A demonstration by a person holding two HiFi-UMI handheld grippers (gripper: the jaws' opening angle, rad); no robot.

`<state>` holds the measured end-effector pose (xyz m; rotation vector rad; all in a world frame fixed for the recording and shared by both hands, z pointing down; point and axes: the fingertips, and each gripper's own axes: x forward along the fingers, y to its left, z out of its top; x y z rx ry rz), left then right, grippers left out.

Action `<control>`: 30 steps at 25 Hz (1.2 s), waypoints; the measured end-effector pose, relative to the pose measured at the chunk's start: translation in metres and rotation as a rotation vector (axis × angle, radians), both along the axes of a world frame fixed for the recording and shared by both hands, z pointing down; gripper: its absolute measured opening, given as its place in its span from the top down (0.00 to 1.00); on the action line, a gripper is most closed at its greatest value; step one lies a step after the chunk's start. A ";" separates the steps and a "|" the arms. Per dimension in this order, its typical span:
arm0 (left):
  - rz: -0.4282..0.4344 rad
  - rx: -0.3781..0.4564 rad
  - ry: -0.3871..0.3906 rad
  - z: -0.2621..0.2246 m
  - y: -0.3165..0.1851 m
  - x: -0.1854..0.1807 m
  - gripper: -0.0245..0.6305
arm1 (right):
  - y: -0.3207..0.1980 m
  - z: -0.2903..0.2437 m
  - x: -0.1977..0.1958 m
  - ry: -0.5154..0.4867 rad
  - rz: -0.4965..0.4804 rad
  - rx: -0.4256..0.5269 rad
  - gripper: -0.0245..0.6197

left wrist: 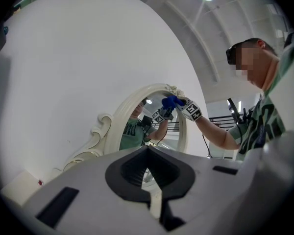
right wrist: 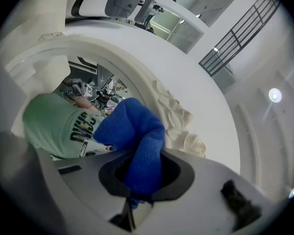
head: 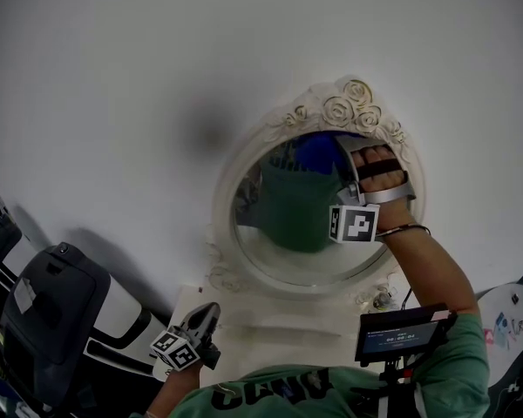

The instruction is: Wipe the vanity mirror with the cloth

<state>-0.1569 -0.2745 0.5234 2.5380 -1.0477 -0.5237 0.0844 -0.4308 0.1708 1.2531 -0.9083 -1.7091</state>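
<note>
An oval vanity mirror [head: 279,246] in an ornate white frame [head: 221,200] stands against the white wall. My right gripper [head: 331,151] is raised to the top of the glass, just under the carved roses, and is shut on a blue cloth [head: 312,152]. In the right gripper view the cloth [right wrist: 137,136] bulges out of the jaws against the glass [right wrist: 63,106], beside the frame's carving [right wrist: 179,124]. My left gripper [head: 207,313] hangs low over the vanity's top, shut and holding nothing. The left gripper view shows the mirror [left wrist: 152,129] from the side, with the cloth [left wrist: 171,102] at its top.
A white vanity shelf [head: 283,329] sits below the mirror. A dark grey and white machine [head: 57,312] stands at the lower left. A small screen device [head: 401,331] hangs at my chest, and a round white object [head: 510,320] lies at the right edge.
</note>
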 end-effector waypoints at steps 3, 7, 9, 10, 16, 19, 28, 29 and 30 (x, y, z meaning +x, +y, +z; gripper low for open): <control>0.007 0.001 -0.005 -0.003 -0.001 0.005 0.96 | 0.005 0.001 0.039 -0.016 0.063 0.008 0.89; 0.025 0.002 -0.007 -0.003 0.000 0.012 0.96 | 0.011 0.013 0.079 -0.023 0.132 -0.006 0.89; 0.032 0.005 -0.003 -0.004 0.000 0.015 0.96 | 0.012 0.020 0.092 -0.032 0.151 -0.019 0.89; 0.034 0.007 -0.003 -0.005 0.000 0.016 0.96 | 0.013 0.022 0.096 -0.038 0.157 -0.022 0.89; 0.029 0.008 -0.011 -0.006 0.005 0.013 0.96 | 0.022 0.020 0.082 -0.083 0.119 -0.069 0.88; 0.017 0.002 -0.005 -0.005 0.006 0.007 0.96 | 0.030 0.031 0.021 -0.035 -0.030 -0.095 0.89; -0.016 0.030 0.028 -0.008 0.026 -0.017 0.96 | 0.000 0.072 -0.130 0.133 -0.189 -0.149 0.88; -0.026 0.030 0.032 -0.007 0.028 -0.022 0.96 | -0.005 0.075 -0.136 0.142 -0.185 -0.157 0.89; -0.037 0.028 0.034 -0.007 0.029 -0.028 0.96 | -0.010 0.079 -0.139 0.149 -0.180 -0.166 0.88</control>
